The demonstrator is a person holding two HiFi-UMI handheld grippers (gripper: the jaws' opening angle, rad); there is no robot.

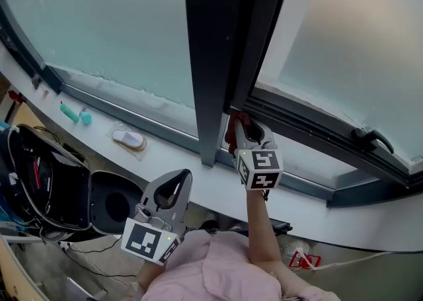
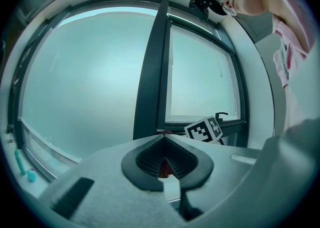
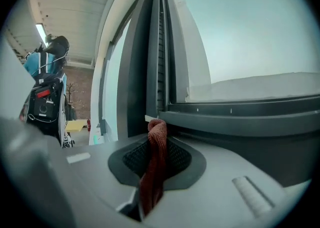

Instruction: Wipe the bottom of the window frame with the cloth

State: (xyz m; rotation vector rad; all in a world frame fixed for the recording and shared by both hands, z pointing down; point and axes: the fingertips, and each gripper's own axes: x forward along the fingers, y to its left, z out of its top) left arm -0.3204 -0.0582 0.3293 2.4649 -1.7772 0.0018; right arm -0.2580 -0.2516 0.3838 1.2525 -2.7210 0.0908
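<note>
My right gripper [image 1: 245, 128] is shut on a red cloth [image 1: 232, 135], whose bunched end is pressed into the corner where the dark mullion [image 1: 215, 61] meets the bottom of the window frame [image 1: 310, 135]. In the right gripper view the cloth [image 3: 156, 158] hangs out between the shut jaws, its top next to the bottom rail [image 3: 240, 114]. My left gripper [image 1: 183, 174] is shut and empty, held back below the white sill [image 1: 198, 184], pointing up at the window. The left gripper [image 2: 162, 139] view shows the right gripper's marker cube [image 2: 205, 129] beyond its closed jaws.
On the sill to the left lie two teal items [image 1: 69, 113] and a white object in clear wrap [image 1: 129, 138]. A black open bag [image 1: 39, 184] stands at the lower left. The sash's black handle [image 1: 372, 136] sticks out at the right.
</note>
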